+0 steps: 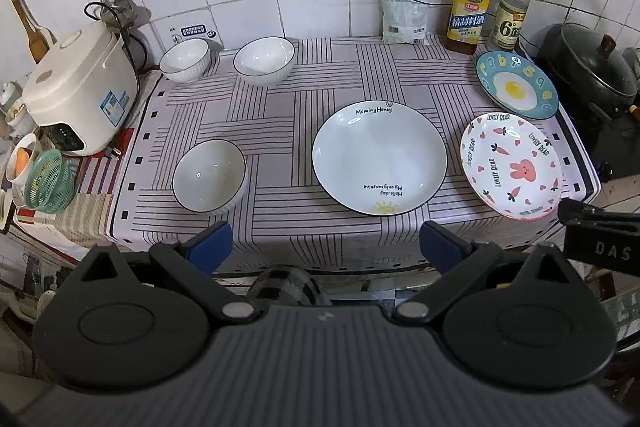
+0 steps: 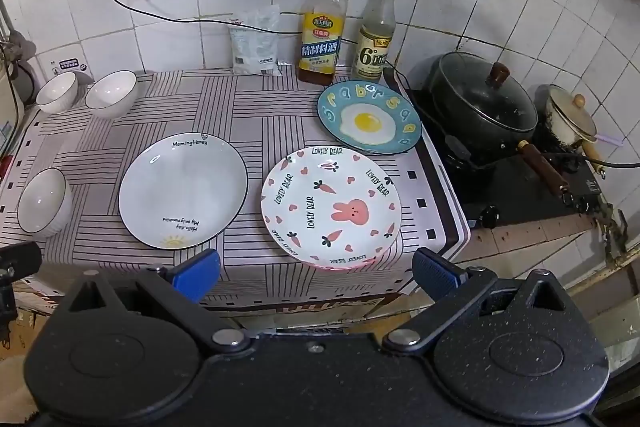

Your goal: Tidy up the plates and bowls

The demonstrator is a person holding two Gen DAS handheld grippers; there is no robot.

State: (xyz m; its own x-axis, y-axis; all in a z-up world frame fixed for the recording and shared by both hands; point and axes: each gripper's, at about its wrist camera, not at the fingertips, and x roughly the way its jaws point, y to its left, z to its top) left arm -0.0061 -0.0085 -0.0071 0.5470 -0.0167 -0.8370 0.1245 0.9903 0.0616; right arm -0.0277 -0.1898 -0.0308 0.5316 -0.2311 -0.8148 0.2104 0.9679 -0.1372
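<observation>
Plates (image 1: 379,159) and bowls (image 1: 209,175): all six lie single on bench (image 1: 280,99), none stacked. Bowls toward left edge, plates toward right. Left gripper (image 1: 326,247) and right gripper (image 2: 316,273) spread wide, empty, off front edge. Sorting not started.

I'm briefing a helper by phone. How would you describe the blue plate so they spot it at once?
On the striped cloth, look to the back corner nearest the stove, just before the two bottles. The blue plate alone has a fried egg painted on it.
</observation>
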